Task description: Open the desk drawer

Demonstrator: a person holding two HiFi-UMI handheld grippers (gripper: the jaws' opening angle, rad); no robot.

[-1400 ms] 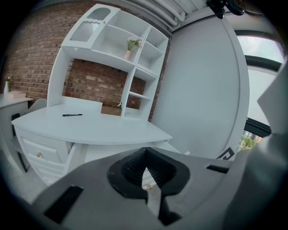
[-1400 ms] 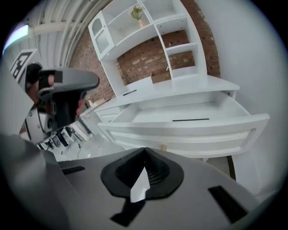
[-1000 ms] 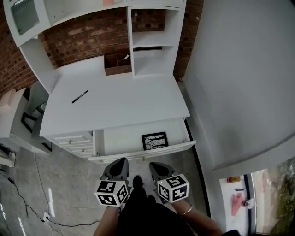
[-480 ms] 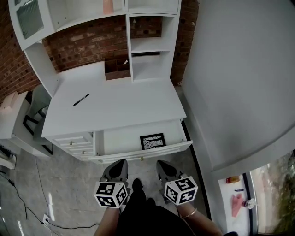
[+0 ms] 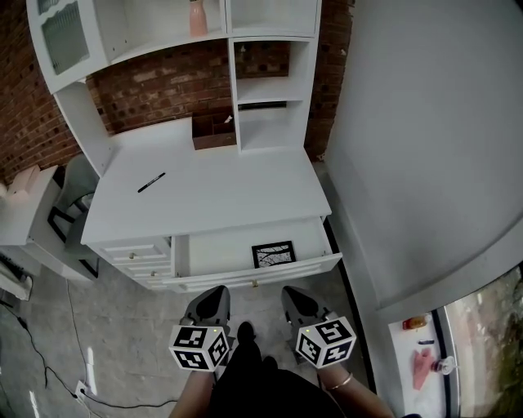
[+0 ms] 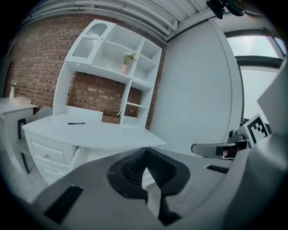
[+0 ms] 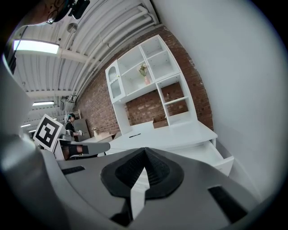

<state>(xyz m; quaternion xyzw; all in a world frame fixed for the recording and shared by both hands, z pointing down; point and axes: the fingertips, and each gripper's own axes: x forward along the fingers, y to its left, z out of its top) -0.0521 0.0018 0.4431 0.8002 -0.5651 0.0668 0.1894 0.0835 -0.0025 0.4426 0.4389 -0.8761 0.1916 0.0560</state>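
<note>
The white desk (image 5: 212, 192) has its wide drawer (image 5: 261, 272) pulled out, and a black-framed picture (image 5: 273, 254) lies inside. The drawer (image 7: 216, 157) also shows past the jaws in the right gripper view. Both grippers hang side by side in front of the drawer, apart from it. The left gripper (image 5: 214, 291) is shut and empty, its tips meeting in its own view (image 6: 145, 151). The right gripper (image 5: 292, 291) is shut with nothing between its fingers (image 7: 145, 151).
A black pen (image 5: 151, 182) lies on the desk top. A hutch of white shelves (image 5: 261, 73) with a brown box (image 5: 214, 129) and a pink vase (image 5: 198, 18) stands behind. Small drawers (image 5: 139, 253) are at left, a white wall (image 5: 425, 147) at right, and a cable (image 5: 41, 351) on the floor.
The right gripper has shifted a little to the right and risen. The head view has tipped up, so more of the hutch shows. The drawer stays pulled out as before.
</note>
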